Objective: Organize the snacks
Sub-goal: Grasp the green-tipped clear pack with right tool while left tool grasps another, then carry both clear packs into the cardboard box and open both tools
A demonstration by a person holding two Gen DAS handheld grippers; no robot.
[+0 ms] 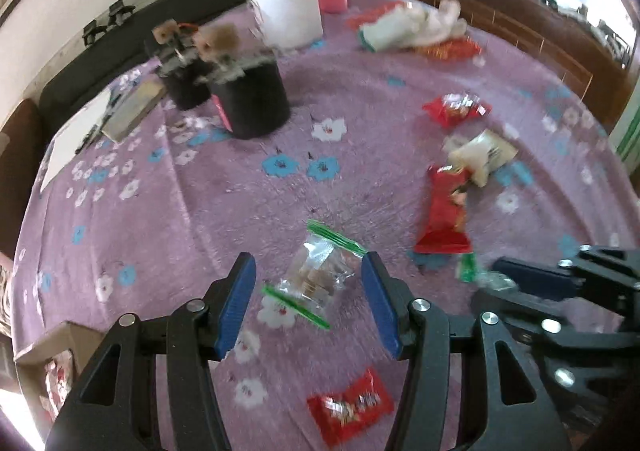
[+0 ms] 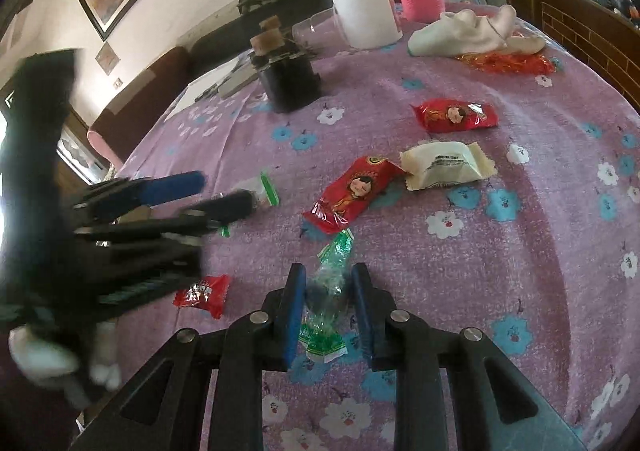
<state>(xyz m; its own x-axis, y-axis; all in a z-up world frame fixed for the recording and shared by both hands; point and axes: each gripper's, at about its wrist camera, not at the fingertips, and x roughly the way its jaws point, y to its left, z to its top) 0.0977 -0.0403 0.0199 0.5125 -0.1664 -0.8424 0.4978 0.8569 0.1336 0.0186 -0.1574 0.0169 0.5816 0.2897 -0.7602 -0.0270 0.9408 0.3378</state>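
The left claw (image 1: 308,307) hangs released, its 2 blue pads spread wide on either side of a small clear zip bag (image 1: 316,275) with green seal strips that lies flat on the purple flowered counter (image 1: 224,211). The right claw (image 2: 326,311) straddles a green candy wrapper (image 2: 330,287); its pads stand close beside the wrapper, but I cannot tell whether they already pinch it. Other snacks lie scattered: a long red packet (image 2: 352,193) touching a cream packet (image 2: 444,165), another red packet (image 2: 456,115) farther off, and a small red candy (image 2: 204,293) near the left claw. To do this pickup well, the left claw likely should drop straight down until the pads reach the cloth, then close slowly across the bag's middle where the contents bulge, since the thin plastic edges could slip out. The right should pinch the wrapper's thick centre, not its crinkly tail.
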